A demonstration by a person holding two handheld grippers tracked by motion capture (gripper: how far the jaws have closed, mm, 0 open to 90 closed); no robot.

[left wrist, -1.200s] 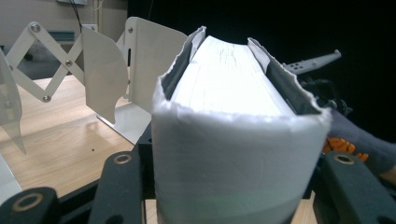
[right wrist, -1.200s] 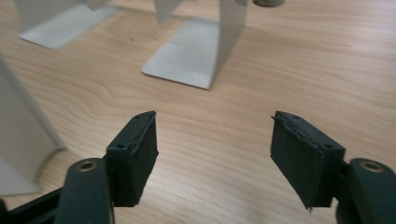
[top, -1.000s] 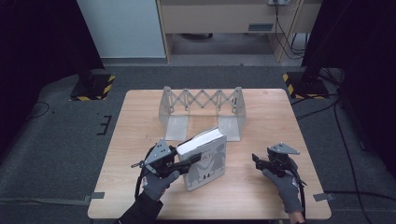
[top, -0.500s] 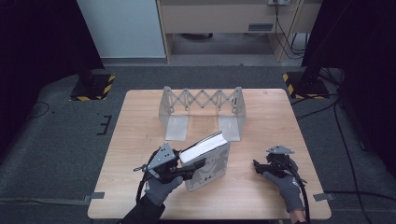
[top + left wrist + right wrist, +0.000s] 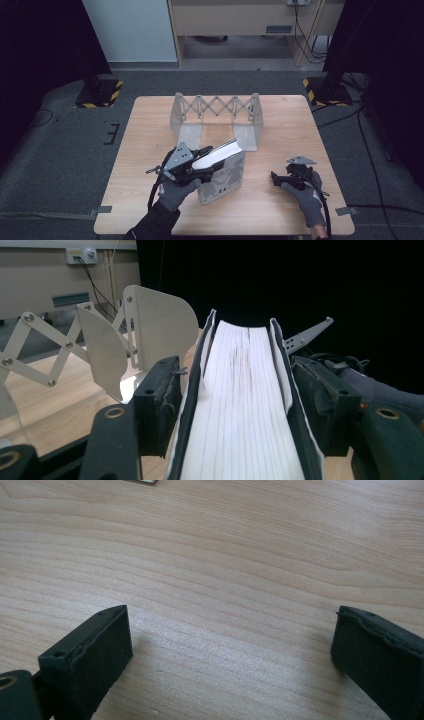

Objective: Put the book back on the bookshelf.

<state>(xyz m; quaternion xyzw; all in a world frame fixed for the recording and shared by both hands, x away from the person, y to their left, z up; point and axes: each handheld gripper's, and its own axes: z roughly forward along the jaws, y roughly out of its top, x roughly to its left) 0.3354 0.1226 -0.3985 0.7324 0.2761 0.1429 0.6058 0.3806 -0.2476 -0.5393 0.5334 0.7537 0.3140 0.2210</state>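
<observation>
A metal expanding rack is standing toward the far side of the wooden bench, its end plates upright. Just in front of it, a book is standing tilted on the bench, page edges facing up. The left tongs are gripping the book across its covers, one pad pressing each side. The right tongs are sitting low over bare wood, well apart from the book, jaws spread wide and holding nothing.
</observation>
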